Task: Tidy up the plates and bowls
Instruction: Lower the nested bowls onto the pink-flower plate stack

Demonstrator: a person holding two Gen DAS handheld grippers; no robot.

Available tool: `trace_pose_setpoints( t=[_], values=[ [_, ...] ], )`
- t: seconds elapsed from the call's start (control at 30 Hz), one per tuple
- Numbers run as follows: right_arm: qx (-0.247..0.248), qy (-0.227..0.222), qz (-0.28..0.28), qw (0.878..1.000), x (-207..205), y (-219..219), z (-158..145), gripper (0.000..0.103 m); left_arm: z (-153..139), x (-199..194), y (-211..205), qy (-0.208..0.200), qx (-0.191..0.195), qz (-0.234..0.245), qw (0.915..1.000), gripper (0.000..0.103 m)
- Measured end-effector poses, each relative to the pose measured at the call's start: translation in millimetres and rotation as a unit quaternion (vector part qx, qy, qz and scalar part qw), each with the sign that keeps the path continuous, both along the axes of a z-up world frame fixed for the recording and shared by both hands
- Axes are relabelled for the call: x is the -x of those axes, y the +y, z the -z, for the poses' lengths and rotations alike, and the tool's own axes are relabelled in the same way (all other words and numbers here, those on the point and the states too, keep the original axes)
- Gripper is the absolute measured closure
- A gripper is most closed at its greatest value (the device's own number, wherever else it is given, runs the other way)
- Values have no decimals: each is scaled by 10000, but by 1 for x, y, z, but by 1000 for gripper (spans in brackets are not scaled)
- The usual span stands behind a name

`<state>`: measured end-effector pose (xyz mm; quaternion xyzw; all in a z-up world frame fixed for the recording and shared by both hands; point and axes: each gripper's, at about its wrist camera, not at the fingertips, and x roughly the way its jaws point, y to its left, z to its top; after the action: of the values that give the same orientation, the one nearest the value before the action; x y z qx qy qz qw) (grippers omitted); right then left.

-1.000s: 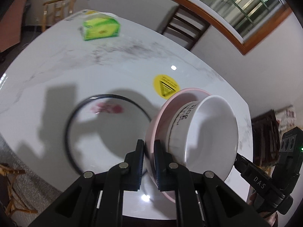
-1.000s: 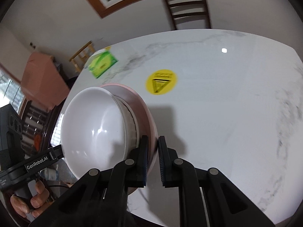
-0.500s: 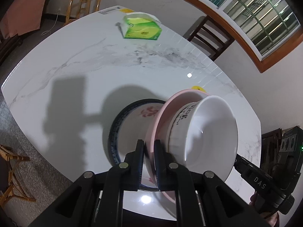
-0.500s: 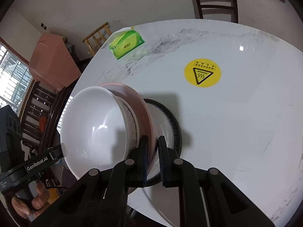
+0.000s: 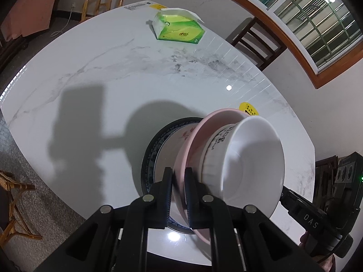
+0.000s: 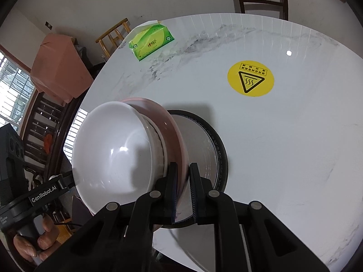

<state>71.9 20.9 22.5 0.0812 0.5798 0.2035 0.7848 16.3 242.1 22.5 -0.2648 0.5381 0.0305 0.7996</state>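
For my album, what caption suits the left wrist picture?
Left gripper clamps a pink plate carrying a white bowl above a dark-rimmed plate.

A green tissue box [image 5: 178,28] lies far ahead of the fingers on the marble table [image 5: 95,72]; a yellow sticker [image 6: 250,78] sits ahead, rightward.

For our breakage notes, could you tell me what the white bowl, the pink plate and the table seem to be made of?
White bowl: probably glazed ceramic, glossy, with sharp light glints; melamine is possible. Pink plate: likely ceramic or melamine, smooth with a softer sheen. Table: polished marble or marble-look slab, grey veins and mirror-like lamp reflections.
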Motion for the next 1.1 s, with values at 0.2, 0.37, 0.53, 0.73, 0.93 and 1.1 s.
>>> trace_pose_setpoints(
  t=[0.2, 0.37, 0.53, 0.73, 0.93, 1.1],
  values=[
    [74, 42, -25, 10000, -1, 5, 5, 90, 6, -3, 3, 33, 12, -38, 10000, 94],
    [86, 98, -16, 9999, -3, 7, 9, 90, 11, -5, 5, 72, 8, -33, 10000, 94],
    [101, 109, -4, 9999, -5, 8, 13, 90, 15, -7, 3, 37, -72, -24, 10000, 94],
    [172, 10, -36, 9998, -4, 10, 14, 90, 17, -5, 0, -38, -162, -27, 9999, 94],
    [221, -104, -73, 9997, -3, 12, 13, 89, 19, -4, 1, -75, -173, -27, 9998, 94],
    [320, -264, -117, 9991, 0, 15, 11, 89, 18, -3, 0, -138, -219, -21, 9997, 94]
  ],
)
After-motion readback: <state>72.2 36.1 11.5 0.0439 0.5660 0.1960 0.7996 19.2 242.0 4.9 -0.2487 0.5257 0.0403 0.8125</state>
